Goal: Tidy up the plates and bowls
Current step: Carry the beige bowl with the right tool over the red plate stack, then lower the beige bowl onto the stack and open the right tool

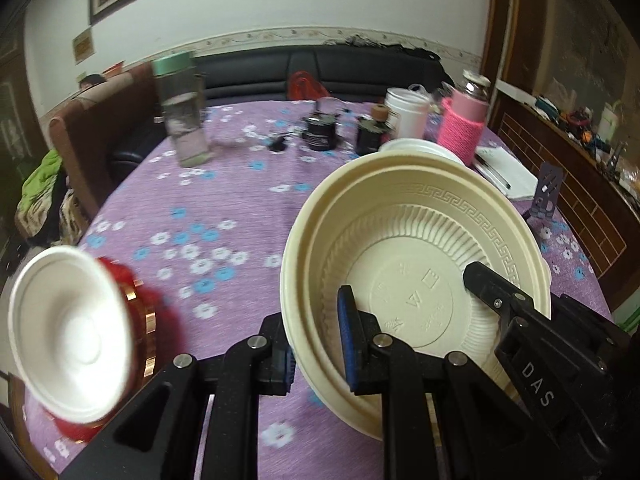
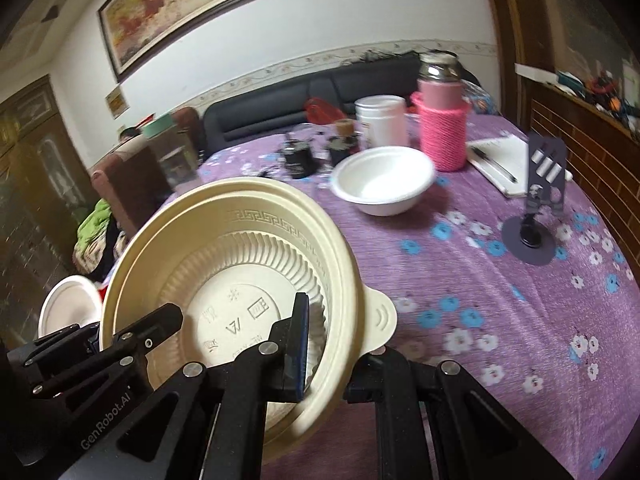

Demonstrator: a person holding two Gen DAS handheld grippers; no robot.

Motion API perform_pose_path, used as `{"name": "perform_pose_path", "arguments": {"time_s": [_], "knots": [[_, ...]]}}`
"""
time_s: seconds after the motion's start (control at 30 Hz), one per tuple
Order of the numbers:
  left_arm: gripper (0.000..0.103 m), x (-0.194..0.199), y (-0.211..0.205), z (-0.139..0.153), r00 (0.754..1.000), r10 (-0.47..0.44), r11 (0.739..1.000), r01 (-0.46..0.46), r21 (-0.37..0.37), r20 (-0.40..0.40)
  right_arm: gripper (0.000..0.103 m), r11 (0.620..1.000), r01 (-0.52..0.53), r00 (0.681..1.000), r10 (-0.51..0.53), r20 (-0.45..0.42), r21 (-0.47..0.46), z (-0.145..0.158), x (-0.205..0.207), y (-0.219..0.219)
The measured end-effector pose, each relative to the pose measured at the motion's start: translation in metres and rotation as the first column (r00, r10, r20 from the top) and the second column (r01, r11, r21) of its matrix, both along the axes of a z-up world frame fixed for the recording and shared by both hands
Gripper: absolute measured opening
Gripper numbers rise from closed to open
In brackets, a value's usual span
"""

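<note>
Two grippers pinching cream bowl point(image 1: 416, 248) rim: left gripper point(image 1: 316, 344), right gripper point(image 2: 332, 356) on opposite sides. Likely handling light, thin, flexing; carrying near white bowl point(image 2: 384, 184).

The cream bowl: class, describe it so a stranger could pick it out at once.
Start at the purple flowered tablecloth. Above its near edge both grippers hold one tilted bowl, the cream bowl. Unlike the plain white bowl behind it, it has a ribbed inside, a key-pattern rim and a tab handle.
</note>
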State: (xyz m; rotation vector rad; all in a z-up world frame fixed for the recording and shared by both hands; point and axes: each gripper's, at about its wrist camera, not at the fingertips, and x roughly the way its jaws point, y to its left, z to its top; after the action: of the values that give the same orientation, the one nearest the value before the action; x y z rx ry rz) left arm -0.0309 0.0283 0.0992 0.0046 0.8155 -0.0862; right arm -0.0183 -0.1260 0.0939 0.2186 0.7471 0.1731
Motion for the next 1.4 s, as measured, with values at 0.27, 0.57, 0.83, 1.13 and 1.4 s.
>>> {"name": "perform_pose_path", "arguments": {"time_s": [0.27, 0.57, 0.83, 1.13, 1.4], "knots": [[0.018, -0.032, 0.088, 0.019, 0.985, 0.167, 0.986, -0.166, -0.022, 0.030, 0.014, 0.990, -0.141, 0.989, 0.142, 0.037, -0.019, 0.020, -0.010, 0.083], [0.018, -0.047, 0.184, 0.025, 0.942, 0.335, 0.942, -0.335, -0.015, 0.037, 0.014, 0.950, -0.311, 0.950, 0.311, 0.023, -0.013, 0.028, -0.004, 0.188], [0.018, -0.040, 0.251, 0.016, 0.901, 0.433, 0.901, -0.433, 0.008, 0.000, 0.015, 0.912, -0.411, 0.909, 0.411, -0.069, 0.007, 0.016, 0.021, 0.265], [0.018, -0.033, 0.261, -0.002, 0.909, 0.412, 0.911, -0.413, 0.007, -0.054, 0.015, 0.908, -0.418, 0.901, 0.412, -0.135, -0.019, -0.003, 0.027, 0.277], [0.058, -0.054, 0.247, 0.014, 0.890, 0.450, 0.885, -0.456, 0.092, 0.077, 0.014, 0.910, -0.406, 0.910, 0.395, -0.127, -0.081, -0.006, 0.018, 0.276]]}}
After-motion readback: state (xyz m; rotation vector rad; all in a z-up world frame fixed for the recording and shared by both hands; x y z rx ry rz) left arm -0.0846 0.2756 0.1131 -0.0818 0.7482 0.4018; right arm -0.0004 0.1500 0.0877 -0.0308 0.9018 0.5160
